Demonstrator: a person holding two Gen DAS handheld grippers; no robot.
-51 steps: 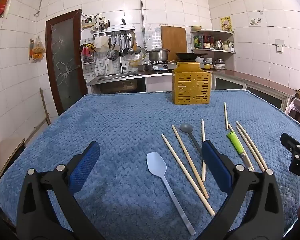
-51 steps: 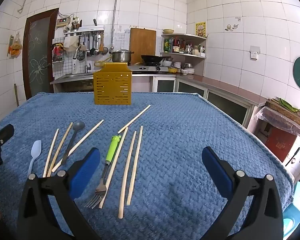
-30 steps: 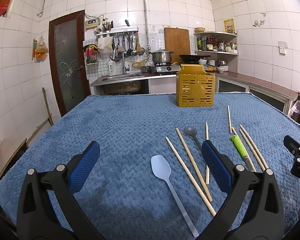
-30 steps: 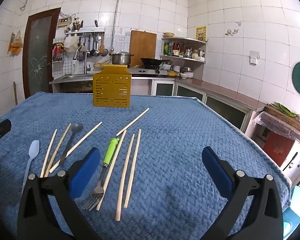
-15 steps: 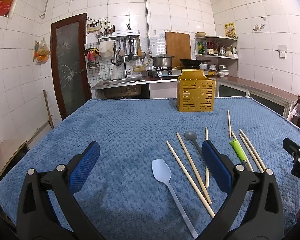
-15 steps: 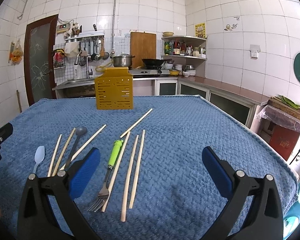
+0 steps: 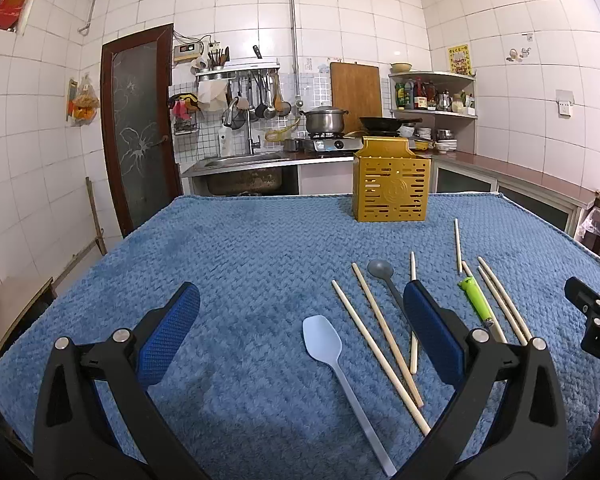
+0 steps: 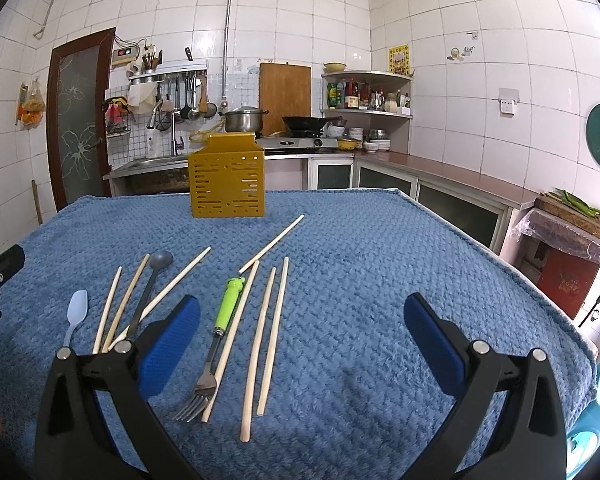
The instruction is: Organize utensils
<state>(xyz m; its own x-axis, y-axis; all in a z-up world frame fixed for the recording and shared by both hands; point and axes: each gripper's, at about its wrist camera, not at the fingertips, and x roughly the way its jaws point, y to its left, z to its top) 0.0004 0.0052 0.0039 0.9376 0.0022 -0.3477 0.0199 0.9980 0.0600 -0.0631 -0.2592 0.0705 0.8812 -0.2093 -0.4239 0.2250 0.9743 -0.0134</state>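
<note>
Both your left gripper [image 7: 300, 332] and right gripper [image 8: 302, 340] gape wide, empty. Chopsticks [image 8: 266, 332] lie before the yellow holder [image 8: 228, 184]; they look light, stiff and roll-prone, so pinch mid-length.

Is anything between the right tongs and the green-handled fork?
Nothing visible. The fork lies flat on the blue cloth just ahead of the open right tongs, a chopstick touching its right side.
</note>
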